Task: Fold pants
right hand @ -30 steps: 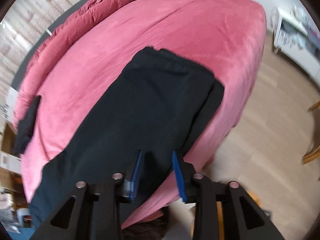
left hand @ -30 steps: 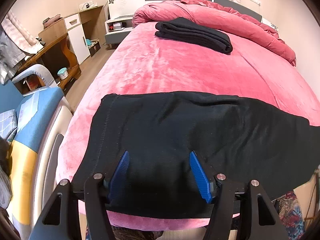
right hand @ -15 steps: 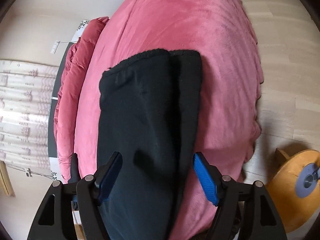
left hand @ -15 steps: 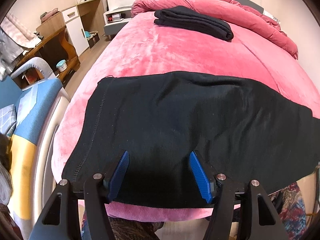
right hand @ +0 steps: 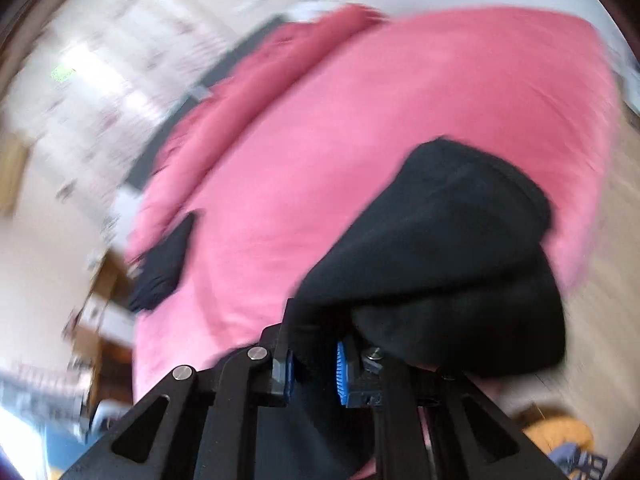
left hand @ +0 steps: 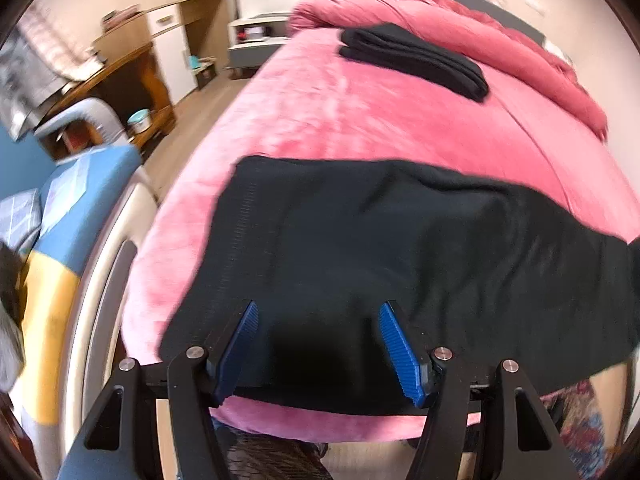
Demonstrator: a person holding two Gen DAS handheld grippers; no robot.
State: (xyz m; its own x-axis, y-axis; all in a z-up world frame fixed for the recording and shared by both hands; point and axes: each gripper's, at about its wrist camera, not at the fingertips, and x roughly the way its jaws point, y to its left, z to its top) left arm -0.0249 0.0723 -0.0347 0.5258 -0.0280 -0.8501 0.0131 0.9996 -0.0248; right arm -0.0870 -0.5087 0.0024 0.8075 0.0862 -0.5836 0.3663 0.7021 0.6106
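Now the right claw (right hand: 314, 366) is closing on a bunched end of the black pants (left hand: 400, 264), cloth between its pads, while the left claw (left hand: 316, 344) hovers half open over the other end (gripping nothing). Carry the fold flat across the pink bed (left hand: 360, 120), short of the folded black pile (left hand: 416, 60).

1. The right gripper (right hand: 314, 364), whose jaws stood wide apart half a second ago, is closing on a bunch of the black pants (right hand: 448, 248), with cloth between its pads.
2. The waistband end ahead of it, earlier flat on the pink bed (right hand: 360, 120), now humps up off the cover.
3. The right wrist view has turned and blurred.
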